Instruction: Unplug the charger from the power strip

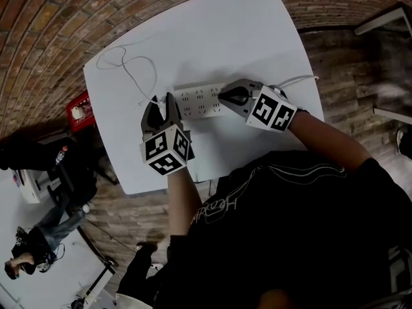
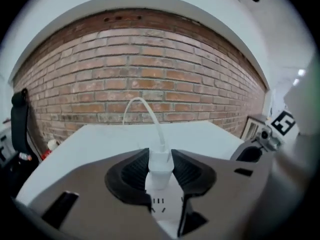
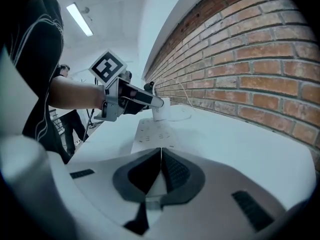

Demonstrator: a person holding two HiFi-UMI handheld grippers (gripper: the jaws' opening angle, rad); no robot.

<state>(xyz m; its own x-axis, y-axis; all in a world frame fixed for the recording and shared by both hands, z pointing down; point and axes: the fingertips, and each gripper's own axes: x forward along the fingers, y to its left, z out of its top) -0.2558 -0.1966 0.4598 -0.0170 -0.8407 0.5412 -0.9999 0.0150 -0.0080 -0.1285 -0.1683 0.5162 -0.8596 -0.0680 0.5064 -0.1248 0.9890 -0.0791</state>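
Observation:
A white power strip (image 1: 199, 100) lies across the middle of the white table (image 1: 244, 37). A white charger (image 2: 161, 170) stands plugged into its left end, its thin cable (image 2: 150, 116) arching up and away. My left gripper (image 2: 160, 159) is shut on the charger, one ribbed pad pressed to each side. In the head view the left gripper (image 1: 165, 105) sits at the strip's left end. My right gripper (image 1: 224, 96) is at the strip's right end, jaws shut and holding nothing. The right gripper view shows those shut tips (image 3: 161, 154) over the strip (image 3: 155, 131), with the charger (image 3: 159, 113) beyond.
The charger's thin cable (image 1: 138, 69) loops over the table's far left part. The strip's own cord (image 1: 297, 80) runs off the right edge. A red crate (image 1: 78, 110) stands on the floor at the left. A person (image 1: 38, 237) is at lower left. A brick wall (image 2: 150, 79) rises behind the table.

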